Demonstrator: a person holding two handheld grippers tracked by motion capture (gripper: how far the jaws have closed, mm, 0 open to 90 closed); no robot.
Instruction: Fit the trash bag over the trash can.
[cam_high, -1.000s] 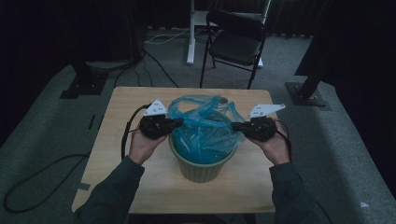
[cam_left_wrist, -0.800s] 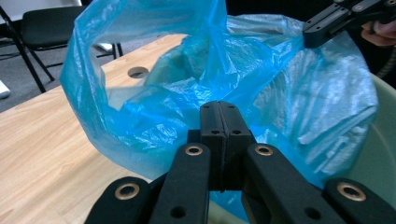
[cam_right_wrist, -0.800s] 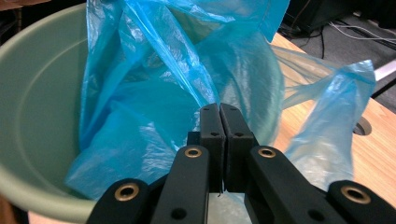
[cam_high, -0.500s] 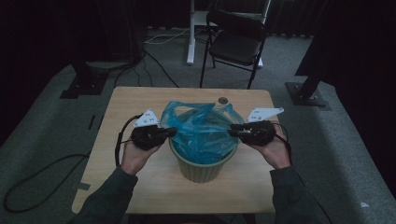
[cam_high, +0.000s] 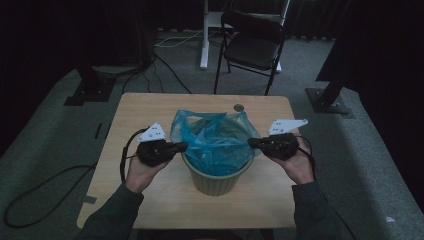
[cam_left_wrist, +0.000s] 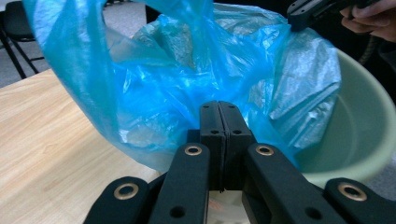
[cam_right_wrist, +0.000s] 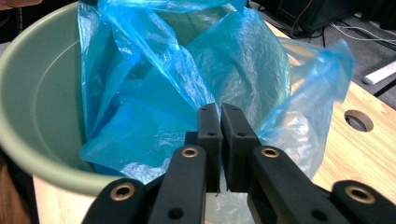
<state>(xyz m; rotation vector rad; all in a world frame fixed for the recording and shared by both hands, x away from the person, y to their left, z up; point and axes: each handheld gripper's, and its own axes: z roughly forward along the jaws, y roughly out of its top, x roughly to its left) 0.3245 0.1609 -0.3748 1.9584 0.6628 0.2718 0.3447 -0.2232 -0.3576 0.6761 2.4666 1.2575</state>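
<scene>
Blue plastic bag (cam_high: 215, 137) in round green bin (cam_high: 216, 180), pinched both sides.
Left gripper (cam_high: 179, 146) clamped on crinkly film; right gripper (cam_high: 252, 143) had just been closing, film between its jaws; wooden table (cam_high: 150, 107).

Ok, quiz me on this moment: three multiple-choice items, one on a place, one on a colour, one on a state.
1. Where does the bin stand?
A. on the table
B. on the chair
C. on the floor

2. What colour is the bag?
A. black
B. blue
C. white

3. How do the left gripper's jaws stand?
A. wide open
B. shut on the bag's edge
C. shut on the bin's rim

Answers:
1 A, the high view shows the bin on the wooden tabletop.
2 B, the plastic is clear blue in all views.
3 B, the left gripper view shows the pads together with blue film between them.
</scene>
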